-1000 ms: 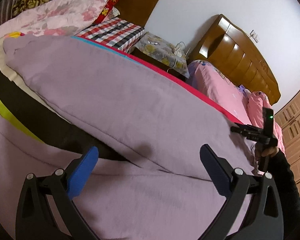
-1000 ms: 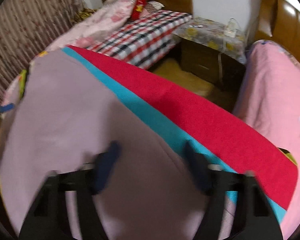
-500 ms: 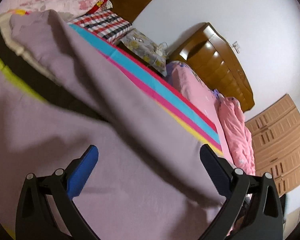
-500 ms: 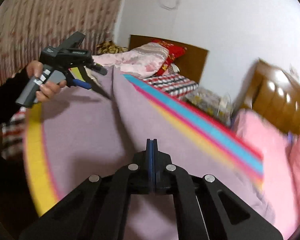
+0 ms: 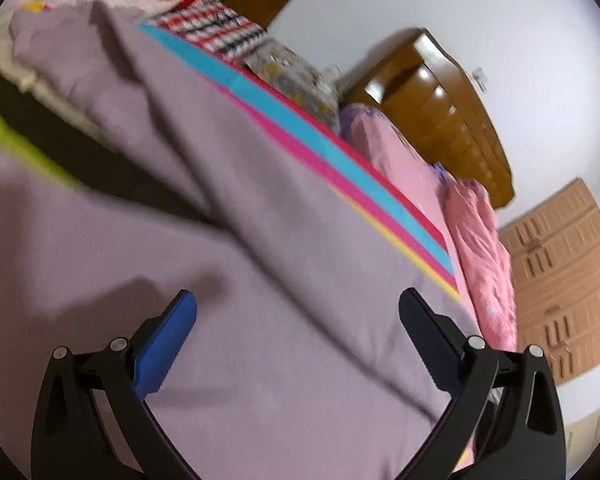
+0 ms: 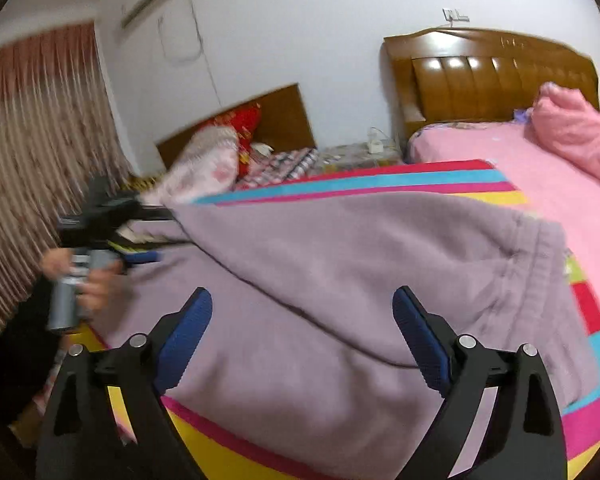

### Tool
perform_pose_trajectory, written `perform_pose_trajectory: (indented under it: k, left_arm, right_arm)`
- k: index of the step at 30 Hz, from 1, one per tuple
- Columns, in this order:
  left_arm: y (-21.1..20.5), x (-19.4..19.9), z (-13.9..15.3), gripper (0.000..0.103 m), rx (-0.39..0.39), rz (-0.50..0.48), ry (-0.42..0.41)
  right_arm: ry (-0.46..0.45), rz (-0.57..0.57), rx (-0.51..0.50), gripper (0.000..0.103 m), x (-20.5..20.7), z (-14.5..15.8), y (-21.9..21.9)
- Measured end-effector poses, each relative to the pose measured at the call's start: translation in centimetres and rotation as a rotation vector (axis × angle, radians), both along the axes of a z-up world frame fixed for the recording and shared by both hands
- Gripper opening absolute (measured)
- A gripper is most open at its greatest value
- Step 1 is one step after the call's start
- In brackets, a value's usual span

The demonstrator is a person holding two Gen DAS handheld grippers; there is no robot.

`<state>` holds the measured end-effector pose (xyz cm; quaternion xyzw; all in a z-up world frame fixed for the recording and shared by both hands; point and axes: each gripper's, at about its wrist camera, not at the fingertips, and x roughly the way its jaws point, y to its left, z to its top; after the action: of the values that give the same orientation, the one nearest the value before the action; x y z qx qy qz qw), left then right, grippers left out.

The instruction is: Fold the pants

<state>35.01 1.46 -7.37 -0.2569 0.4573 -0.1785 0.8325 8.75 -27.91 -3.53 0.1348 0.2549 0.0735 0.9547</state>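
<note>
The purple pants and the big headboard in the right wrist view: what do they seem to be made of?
The purple pants look like soft fleece or brushed knit: matte, slightly fuzzy, with a gathered elastic-looking waistband at the right end. Blur leaves the exact fabric open. The headboard looks like varnished wood, amber-brown, with bright reflections on its padded-looking panels, which could equally be glossy leatherette.

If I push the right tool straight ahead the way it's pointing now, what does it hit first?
Most likely the purple pants, spread on the striped blanket. The right tool points down at the cloth, its jaws opening with nothing between them. Depth is hard to judge in this fisheye view.
</note>
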Motion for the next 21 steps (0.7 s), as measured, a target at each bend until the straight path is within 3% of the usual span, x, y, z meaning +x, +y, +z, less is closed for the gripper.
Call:
perform_pose_trajectory:
  k: [7, 8, 10, 11, 12, 16, 18, 21]
  left_arm:
    - [1.5, 7.2, -2.4, 0.075, 0.037, 0.076, 0.086]
    - [2.0, 7.5, -2.4, 0.073, 0.038, 0.082, 0.068]
    - [2.3, 7.9, -2.7, 0.056, 0.041, 0.076, 0.064]
    - [2.4, 7.9, -2.7, 0.026, 0.041, 0.070, 0.064]
    - [2.5, 7.9, -2.6, 0.022, 0.045, 0.062, 0.061]
    - [3.5, 6.4, -1.8, 0.025, 0.076, 0.053, 0.040]
    - [4.1, 6.1, -1.5, 0.057, 0.084, 0.064, 0.059]
    - [5.3, 6.2, -0.4, 0.061, 0.074, 0.099, 0.018]
  right_arm:
    - [0.041, -0.056, 0.029, 0.090, -2.5, -0.4, 0.0]
    - [0.051, -0.064, 0.031, 0.090, -2.7, -0.7, -0.2]
    - [0.071, -0.081, 0.034, 0.090, -3.0, -1.5, -0.7]
    - [0.077, -0.091, 0.032, 0.090, -3.2, -1.7, -0.9]
    - [0.086, -0.106, 0.028, 0.090, -3.4, -2.0, -1.2]
    - [0.125, -0.169, 0.077, 0.090, -3.7, -3.0, -2.8]
    - [0.128, -0.184, 0.104, 0.090, -3.7, -3.4, -3.6]
    - [0.127, -0.188, 0.118, 0.090, -3.3, -3.5, -4.2]
